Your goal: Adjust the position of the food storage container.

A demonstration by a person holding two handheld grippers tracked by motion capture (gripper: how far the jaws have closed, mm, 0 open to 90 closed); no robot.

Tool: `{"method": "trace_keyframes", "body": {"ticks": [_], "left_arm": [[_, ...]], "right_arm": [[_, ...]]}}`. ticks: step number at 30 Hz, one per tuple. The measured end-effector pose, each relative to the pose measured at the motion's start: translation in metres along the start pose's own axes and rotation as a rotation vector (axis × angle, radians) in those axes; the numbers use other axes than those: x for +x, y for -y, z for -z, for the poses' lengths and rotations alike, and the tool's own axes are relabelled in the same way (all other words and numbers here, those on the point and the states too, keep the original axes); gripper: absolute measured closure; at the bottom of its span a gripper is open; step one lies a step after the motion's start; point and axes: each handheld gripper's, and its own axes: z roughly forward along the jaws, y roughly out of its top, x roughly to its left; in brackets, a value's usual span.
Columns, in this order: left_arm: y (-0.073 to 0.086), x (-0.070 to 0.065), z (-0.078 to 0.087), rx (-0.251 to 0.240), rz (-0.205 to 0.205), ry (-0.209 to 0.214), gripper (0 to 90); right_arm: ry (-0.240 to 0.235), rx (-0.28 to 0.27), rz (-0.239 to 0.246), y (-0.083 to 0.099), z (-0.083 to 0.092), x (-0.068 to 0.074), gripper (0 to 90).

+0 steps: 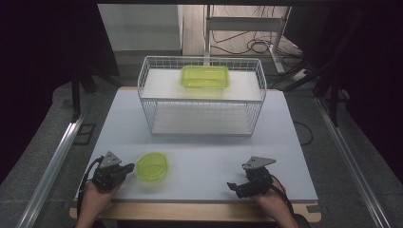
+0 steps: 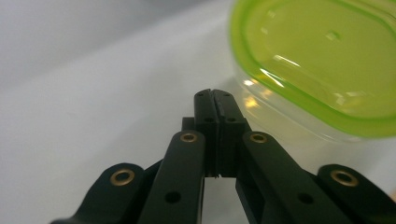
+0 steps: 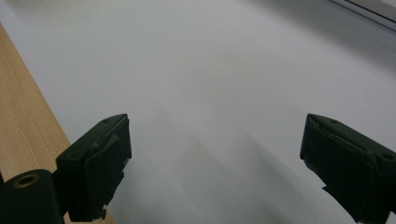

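A small oval container with a lime-green lid (image 1: 152,166) sits on the white table near the front left. My left gripper (image 1: 127,168) rests just to its left, jaws pressed together with nothing between them; in the left gripper view the shut tips (image 2: 215,99) lie close beside the container (image 2: 322,65). A larger green-lidded rectangular container (image 1: 205,76) stands on the top shelf of the white wire rack (image 1: 202,97). At the front right my right gripper (image 1: 233,186) lies on the table, pointing left, and its jaws (image 3: 215,158) stand wide apart over bare table.
The wire rack's lower shelf (image 1: 199,119) holds nothing. The white table surface (image 1: 199,156) ends in a wooden front edge (image 1: 190,211). Dark floor, metal rails and cables surround the table.
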Motion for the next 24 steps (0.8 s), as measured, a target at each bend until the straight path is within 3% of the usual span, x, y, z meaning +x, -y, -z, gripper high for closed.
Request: {"method": "trace_keyframes", "body": {"ticks": [4, 18, 24], "left_arm": [[-0.001, -0.007, -0.008, 0.022, -0.013, 0.042, 89.9], [-0.014, -0.02, -0.029, 0.049, -0.045, 0.092, 89.8], [-0.024, -0.028, -0.043, 0.098, -0.101, 0.115, 89.7]], "right_arm": [[0.001, -0.002, 0.002, 0.0, 0.0, 0.001, 9.2], [0.0, 0.004, 0.005, -0.001, -0.002, 0.001, 9.2], [0.008, 0.004, 0.0, -0.001, -0.002, 0.001, 9.2]]}}
